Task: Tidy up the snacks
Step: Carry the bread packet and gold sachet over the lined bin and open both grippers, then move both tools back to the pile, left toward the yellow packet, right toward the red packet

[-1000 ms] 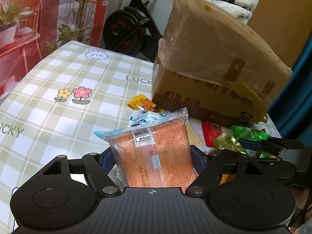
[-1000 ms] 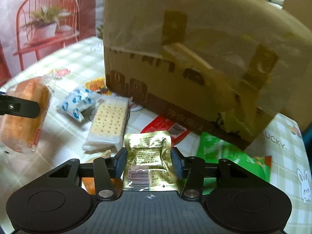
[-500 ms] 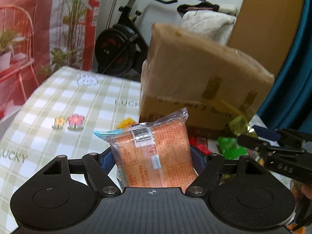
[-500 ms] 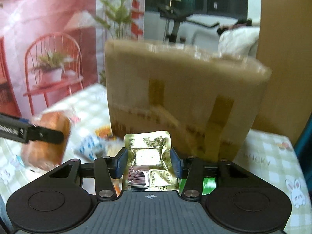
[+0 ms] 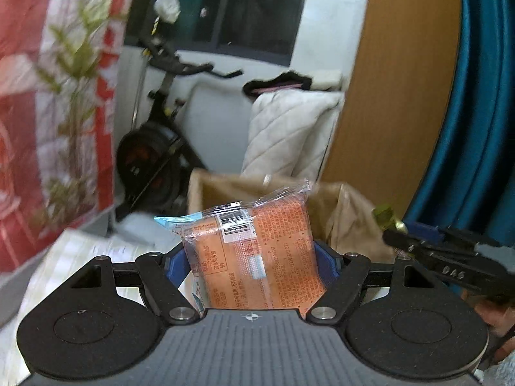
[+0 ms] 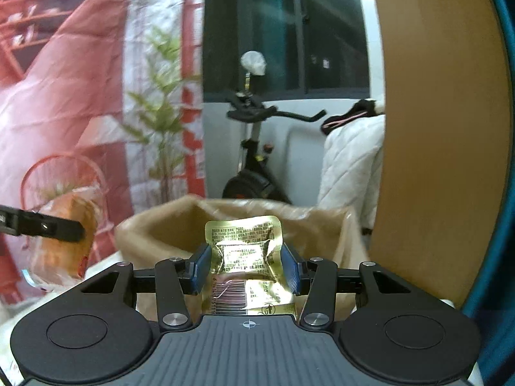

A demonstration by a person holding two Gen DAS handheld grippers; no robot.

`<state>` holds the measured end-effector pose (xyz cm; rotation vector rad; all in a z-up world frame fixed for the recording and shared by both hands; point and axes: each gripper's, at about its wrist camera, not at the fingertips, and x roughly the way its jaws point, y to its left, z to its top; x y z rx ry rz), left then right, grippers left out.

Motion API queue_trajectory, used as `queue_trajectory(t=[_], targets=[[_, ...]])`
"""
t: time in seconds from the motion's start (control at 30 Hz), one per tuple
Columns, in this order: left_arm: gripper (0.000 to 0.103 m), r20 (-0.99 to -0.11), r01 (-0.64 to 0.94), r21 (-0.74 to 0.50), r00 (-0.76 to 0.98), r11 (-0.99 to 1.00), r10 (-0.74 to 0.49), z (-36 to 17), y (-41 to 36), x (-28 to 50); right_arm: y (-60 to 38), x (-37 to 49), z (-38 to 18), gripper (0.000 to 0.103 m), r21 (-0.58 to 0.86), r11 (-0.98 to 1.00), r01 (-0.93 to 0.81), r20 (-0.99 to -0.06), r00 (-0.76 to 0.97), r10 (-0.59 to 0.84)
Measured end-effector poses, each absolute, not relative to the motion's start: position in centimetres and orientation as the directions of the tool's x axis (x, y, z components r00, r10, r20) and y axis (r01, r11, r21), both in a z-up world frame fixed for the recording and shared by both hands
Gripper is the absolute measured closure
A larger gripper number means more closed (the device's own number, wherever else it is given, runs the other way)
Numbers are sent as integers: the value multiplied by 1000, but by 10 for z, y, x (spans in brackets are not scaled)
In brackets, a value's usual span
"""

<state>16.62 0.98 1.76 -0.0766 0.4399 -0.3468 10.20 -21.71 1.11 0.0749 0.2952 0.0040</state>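
We have an orange snack pack (image 5: 254, 251) pinched between the blue pads of our left gripper (image 5: 252, 262), its clear wrapper standing upright between the fingers with the printed label and barcode facing the camera. In our right gripper (image 6: 246, 265) sits a gold foil packet (image 6: 246, 254), crinkled, squeezed from both sides by the blue pads, its top edge rising above the fingertips.

Just ahead of and below both grippers lies the open mouth of a cardboard box (image 6: 161, 225), lined with clear plastic; the gold foil packet stands in front of that opening in the right wrist view, and the orange snack pack does the same in the left wrist view. Each gripper shows at the side of the other's view, the two of them near each other.

Beyond the box stand an exercise bike (image 6: 254, 148), a white quilted cover (image 5: 289, 135), a wooden panel (image 6: 444, 128), and a red printed backdrop (image 6: 80, 96) to our left.
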Motion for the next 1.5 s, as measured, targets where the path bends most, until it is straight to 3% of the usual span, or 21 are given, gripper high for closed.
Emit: queue_trajectory(t=[0.3,0.53,1.1,1.5], targets=[[24,-440,345,-55,834,937,-333,32,-50,264,-250,181,10,59,81,994,68,-339,940,-36],[22,-505,339,-57,801,939,-320,6,-70,305,-246,199,-15,45,73,991,111,-391,917,-74],[24,-494,254,-100,827,962,-270,5,18,195,-219,103,-24,46,216,976,37,-331,943,38],[24,-593,184,-79,781,980,-195,-38,89,159,-166,66,-80,51,305,952,27,-433,894,114]])
